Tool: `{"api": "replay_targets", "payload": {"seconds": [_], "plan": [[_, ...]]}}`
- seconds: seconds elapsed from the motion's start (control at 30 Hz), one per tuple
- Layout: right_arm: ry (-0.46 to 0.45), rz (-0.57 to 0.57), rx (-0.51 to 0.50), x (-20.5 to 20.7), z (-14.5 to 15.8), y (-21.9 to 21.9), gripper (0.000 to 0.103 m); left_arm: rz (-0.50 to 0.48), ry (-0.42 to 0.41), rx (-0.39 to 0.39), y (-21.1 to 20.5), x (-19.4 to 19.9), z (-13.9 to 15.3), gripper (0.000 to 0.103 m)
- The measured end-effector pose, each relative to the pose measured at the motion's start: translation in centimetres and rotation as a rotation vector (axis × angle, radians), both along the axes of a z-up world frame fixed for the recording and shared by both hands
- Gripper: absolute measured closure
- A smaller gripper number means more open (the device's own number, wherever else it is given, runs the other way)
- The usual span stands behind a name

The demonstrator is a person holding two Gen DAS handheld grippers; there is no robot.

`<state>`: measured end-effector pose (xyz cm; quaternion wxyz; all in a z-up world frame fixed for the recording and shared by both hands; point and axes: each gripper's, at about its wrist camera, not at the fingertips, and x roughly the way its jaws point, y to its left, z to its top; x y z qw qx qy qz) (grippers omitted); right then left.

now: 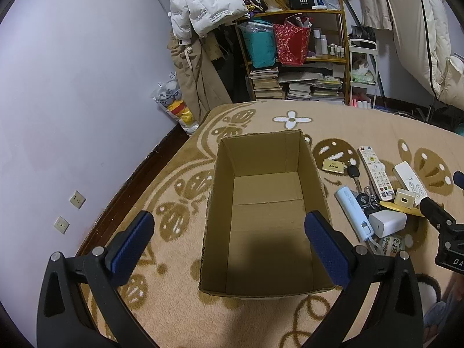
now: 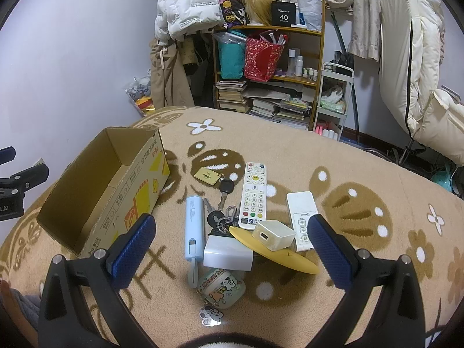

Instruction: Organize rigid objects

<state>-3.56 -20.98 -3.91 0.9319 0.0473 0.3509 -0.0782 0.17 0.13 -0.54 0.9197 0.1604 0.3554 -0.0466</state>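
Note:
An open, empty cardboard box (image 1: 266, 211) sits on the patterned blanket; my left gripper (image 1: 229, 229) hovers open above its near end, holding nothing. The box also shows at the left of the right wrist view (image 2: 95, 191). To the box's right lies a pile: a white remote (image 2: 253, 195), a second white remote (image 2: 301, 220), a blue power bank (image 2: 193, 229), a white charger (image 2: 227, 252), a cream adapter (image 2: 274, 235) on a yellow disc (image 2: 278, 256), keys (image 2: 223, 203) with a gold tag (image 2: 207, 176), and a cartoon case (image 2: 221, 288). My right gripper (image 2: 232, 232) is open above the pile.
A wooden shelf (image 1: 293, 58) with books, bags and bottles stands behind the bed, with hanging coats (image 1: 200, 5) beside it. A white cart (image 2: 333, 98) stands right of the shelf. The wall (image 1: 72, 87) runs along the left. The right gripper shows at the left view's right edge (image 1: 446, 226).

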Motion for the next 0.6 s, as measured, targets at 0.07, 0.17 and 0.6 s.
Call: {"api": "replay_targets", "payload": {"seconds": [0.07, 0.17, 0.6], "plan": [[0.0, 0.0, 0.001, -0.1, 0.0, 0.0, 0.0, -0.001, 0.001, 0.001, 0.0, 0.0, 0.0, 0.001], [0.0, 0.0, -0.001, 0.0, 0.0, 0.0, 0.0, -0.001, 0.002, 0.0, 0.0, 0.0, 0.0, 0.001], [0.022, -0.007, 0.032, 1.1, -0.9, -1.0, 0.0, 0.036, 0.018, 0.029, 0.6, 2.2, -0.1, 0.001]]}}
